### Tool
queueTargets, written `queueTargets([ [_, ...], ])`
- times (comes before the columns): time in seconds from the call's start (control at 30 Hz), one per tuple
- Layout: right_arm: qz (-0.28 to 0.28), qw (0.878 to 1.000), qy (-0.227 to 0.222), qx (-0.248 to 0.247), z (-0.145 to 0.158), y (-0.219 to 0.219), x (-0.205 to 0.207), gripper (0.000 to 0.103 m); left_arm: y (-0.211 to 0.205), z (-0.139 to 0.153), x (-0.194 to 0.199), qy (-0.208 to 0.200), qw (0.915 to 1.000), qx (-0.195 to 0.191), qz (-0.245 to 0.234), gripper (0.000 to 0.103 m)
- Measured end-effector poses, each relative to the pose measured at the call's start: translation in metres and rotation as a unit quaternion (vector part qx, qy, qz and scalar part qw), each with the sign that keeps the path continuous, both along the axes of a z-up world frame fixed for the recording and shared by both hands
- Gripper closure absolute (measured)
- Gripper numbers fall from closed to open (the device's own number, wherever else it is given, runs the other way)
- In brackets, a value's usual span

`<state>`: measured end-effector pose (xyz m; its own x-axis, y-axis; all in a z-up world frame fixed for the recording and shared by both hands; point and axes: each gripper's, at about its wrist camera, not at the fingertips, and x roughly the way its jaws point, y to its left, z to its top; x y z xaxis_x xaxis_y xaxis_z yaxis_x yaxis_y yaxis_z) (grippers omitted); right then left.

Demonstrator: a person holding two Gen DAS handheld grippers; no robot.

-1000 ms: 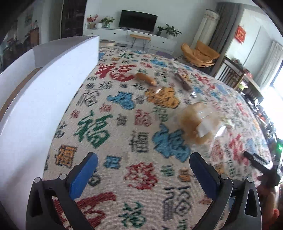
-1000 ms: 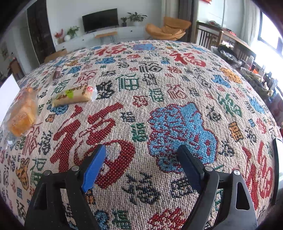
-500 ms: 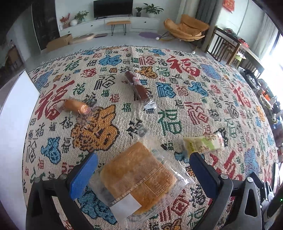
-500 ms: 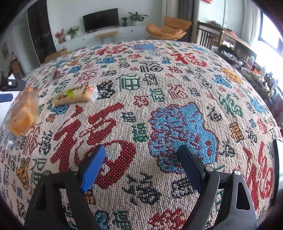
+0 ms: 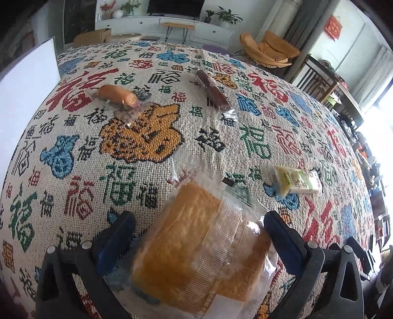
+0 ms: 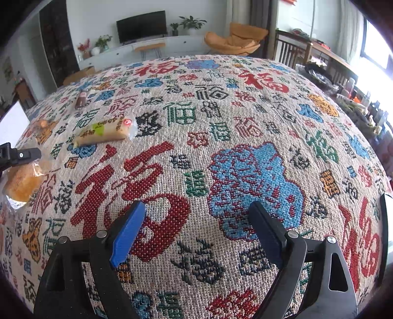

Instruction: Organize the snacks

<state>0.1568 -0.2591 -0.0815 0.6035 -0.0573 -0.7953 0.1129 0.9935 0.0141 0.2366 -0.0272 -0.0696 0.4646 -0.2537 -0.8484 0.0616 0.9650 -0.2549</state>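
A golden bread slice in a clear wrapper (image 5: 191,245) lies between the blue pads of my left gripper (image 5: 199,235), which stands open around it. The same bread (image 6: 23,181) shows at the far left of the right wrist view, with the left gripper's black tip (image 6: 18,155) over it. Farther out lie a wrapped sausage (image 5: 118,94), a dark bar in a clear wrapper (image 5: 212,89) and a green-and-white packet (image 5: 296,182). That packet (image 6: 105,131) and the dark bar (image 6: 81,99) also appear in the right wrist view. My right gripper (image 6: 196,233) hovers open over bare cloth.
A patterned cloth (image 6: 221,147) with coloured characters covers the table. A white box (image 5: 27,73) stands at the left edge. Beyond the table are a TV cabinet (image 5: 172,23), an orange chair (image 5: 270,51) and wooden chairs (image 6: 307,51).
My left gripper has swung from beside the white box to the bread and come down around it. The right gripper has stayed in place.
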Motion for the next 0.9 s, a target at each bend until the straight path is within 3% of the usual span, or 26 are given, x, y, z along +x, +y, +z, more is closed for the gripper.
queueTargets([
  [0.13, 0.0, 1.0, 0.0, 0.0, 0.0, 0.0, 0.0, 0.014, -0.007, 0.001, -0.006, 0.008, 0.9974, 0.001, -0.072, 0.0],
  [0.27, 0.0, 1.0, 0.0, 0.0, 0.0, 0.0, 0.0, 0.014, -0.006, 0.002, -0.021, -0.028, 0.9928, 0.003, -0.117, 0.0],
  [0.4, 0.0, 1.0, 0.0, 0.0, 0.0, 0.0, 0.0, 0.014, -0.008, -0.001, -0.032, -0.073, 0.9918, 0.017, -0.103, 0.0],
  [0.53, 0.0, 1.0, 0.0, 0.001, 0.0, 0.0, 0.0, 0.014, -0.017, 0.0, -0.038, -0.108, 0.9873, 0.061, -0.099, 0.0],
  [0.6, 0.0, 1.0, 0.0, 0.001, 0.0, 0.0, 0.0, 0.014, -0.015, 0.0, -0.037, -0.106, 0.9874, 0.059, -0.102, 0.0],
  [0.73, 0.0, 1.0, -0.001, 0.001, 0.0, 0.0, 0.0, 0.014, 0.012, -0.003, -0.036, -0.078, 0.9931, 0.011, -0.087, 0.0],
  [0.9, 0.0, 1.0, -0.001, 0.001, 0.0, 0.0, 0.0, 0.014, 0.06, -0.003, -0.051, -0.081, 0.9954, 0.03, -0.041, 0.0],
])
